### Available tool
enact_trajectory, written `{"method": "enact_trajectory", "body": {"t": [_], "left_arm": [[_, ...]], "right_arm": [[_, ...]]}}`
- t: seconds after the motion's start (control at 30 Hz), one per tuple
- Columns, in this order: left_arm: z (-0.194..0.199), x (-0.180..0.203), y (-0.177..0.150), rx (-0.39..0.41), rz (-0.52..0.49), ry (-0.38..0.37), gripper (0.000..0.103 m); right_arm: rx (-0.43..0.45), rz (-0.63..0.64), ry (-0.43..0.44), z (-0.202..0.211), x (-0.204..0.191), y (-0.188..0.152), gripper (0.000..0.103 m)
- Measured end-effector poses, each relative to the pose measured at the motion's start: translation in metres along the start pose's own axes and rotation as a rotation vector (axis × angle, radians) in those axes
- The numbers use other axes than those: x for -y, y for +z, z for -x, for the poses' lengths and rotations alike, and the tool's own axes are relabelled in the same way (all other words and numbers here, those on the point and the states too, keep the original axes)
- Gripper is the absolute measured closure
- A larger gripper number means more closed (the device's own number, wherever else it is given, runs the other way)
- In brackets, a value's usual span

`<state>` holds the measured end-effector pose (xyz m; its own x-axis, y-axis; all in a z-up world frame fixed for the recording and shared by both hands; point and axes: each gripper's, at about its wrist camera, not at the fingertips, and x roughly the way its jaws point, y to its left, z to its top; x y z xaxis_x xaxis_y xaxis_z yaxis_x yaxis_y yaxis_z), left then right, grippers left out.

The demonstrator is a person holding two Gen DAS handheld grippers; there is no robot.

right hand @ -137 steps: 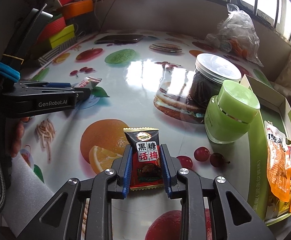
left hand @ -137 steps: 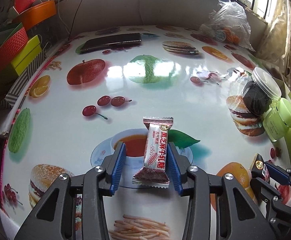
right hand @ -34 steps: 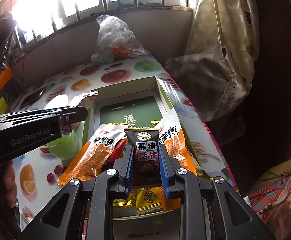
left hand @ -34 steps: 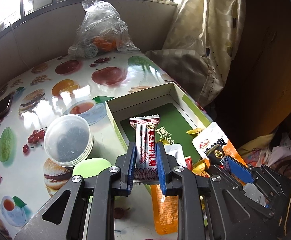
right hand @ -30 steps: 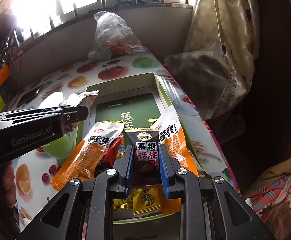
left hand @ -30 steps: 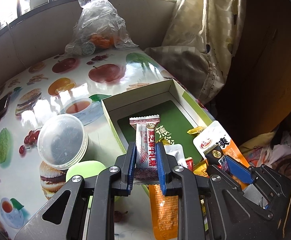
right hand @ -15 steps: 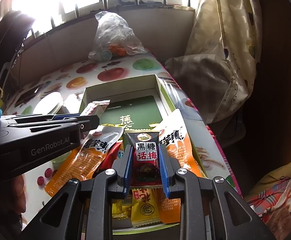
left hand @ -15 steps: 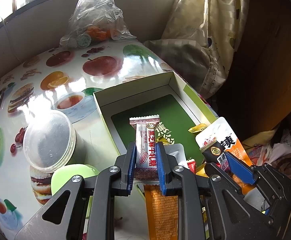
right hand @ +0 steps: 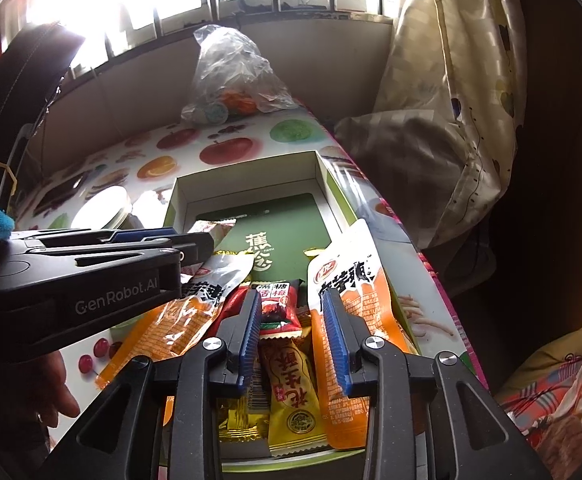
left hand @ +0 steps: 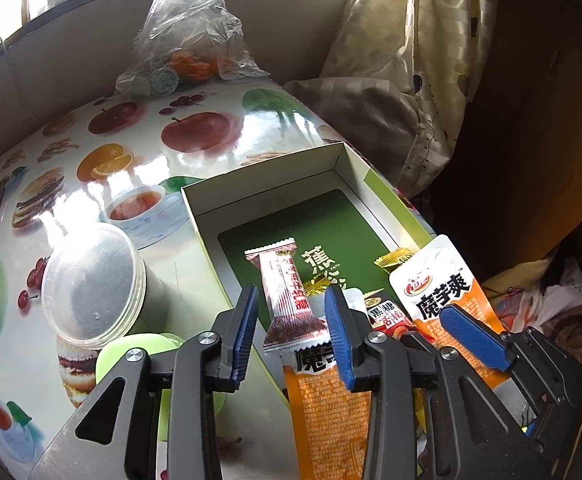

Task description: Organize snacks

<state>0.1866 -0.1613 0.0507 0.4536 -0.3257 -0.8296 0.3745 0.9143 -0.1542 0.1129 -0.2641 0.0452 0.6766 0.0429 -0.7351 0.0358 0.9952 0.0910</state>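
Two candies are being released into the green box at frame centre: the opening left gripper frees the red-and-white candy, the opening right gripper the dark plum candy; several snacks already lie inside.

My left claw hangs over the near left corner of the open box, its jaws opening with the sesame candy bar between them, touching neither pad. My right claw is just to the right of it, over the near end of the box, jaws opening above the plum candy, which lies on the pile of snacks. A snack pouch lies on each side of that candy, and a peanut candy lies nearer to me. Left of the box on the table stand a lidded jar and, nearer, a capped jar. A plastic bag sits at the table's far edge, with a curtain on the right.
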Motion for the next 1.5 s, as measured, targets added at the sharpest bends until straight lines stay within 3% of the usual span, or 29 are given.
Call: {"method": "enact_trajectory", "body": {"t": [0.33, 1.0, 1.5], "left_arm": [[0.004, 0.0, 0.0, 0.009, 0.003, 0.01, 0.061], [0.063, 0.007, -0.017, 0.145, -0.016, 0.104, 0.061], [0.105, 0.014, -0.076, 0.187, -0.029, 0.139, 0.061]], "right_arm": [[0.003, -0.002, 0.006, 0.001, 0.0, 0.0, 0.066], [0.053, -0.007, -0.023, 0.033, -0.001, -0.005, 0.058], [0.084, -0.019, -0.048, 0.076, -0.006, -0.029, 0.054]]}}
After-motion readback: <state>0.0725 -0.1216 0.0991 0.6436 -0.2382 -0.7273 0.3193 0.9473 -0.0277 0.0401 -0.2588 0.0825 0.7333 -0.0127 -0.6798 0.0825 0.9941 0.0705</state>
